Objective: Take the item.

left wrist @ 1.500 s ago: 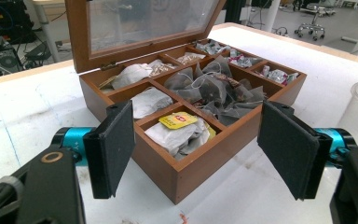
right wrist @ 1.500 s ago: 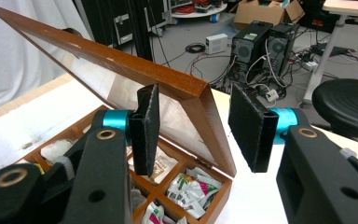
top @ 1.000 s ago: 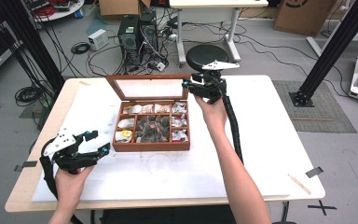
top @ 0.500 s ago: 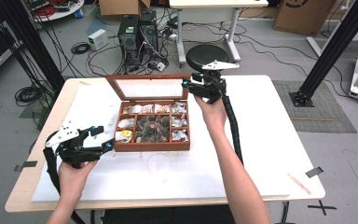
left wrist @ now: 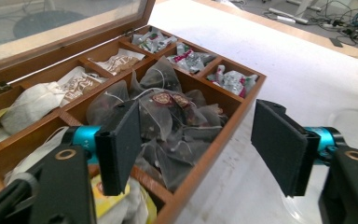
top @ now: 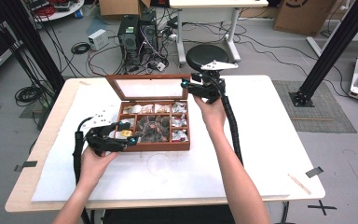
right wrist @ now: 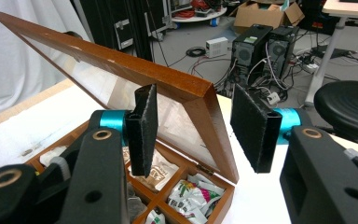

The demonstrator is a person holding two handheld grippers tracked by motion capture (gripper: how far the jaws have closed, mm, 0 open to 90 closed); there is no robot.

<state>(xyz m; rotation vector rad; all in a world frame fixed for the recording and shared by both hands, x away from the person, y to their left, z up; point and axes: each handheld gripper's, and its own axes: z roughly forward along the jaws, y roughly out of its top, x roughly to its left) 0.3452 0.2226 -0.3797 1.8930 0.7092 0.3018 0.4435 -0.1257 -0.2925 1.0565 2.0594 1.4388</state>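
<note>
Wooden and divided into compartments, the tea box (top: 156, 142) is sitting at the centre of the high view on the white table (top: 261, 154), its glass lid (top: 147, 87) standing tilted up behind it. The right gripper (top: 189, 87) is straddling the lid's right corner with a jaw on either side, apparently propping it open, though I cannot tell whether the pads are truly pressing. That is freeing the left gripper (top: 127, 135), at the box's lower-left corner, to go in for the tea bags (left wrist: 168, 116); its jaws have just been closing slightly yet are spread wide with nothing between them.
</note>
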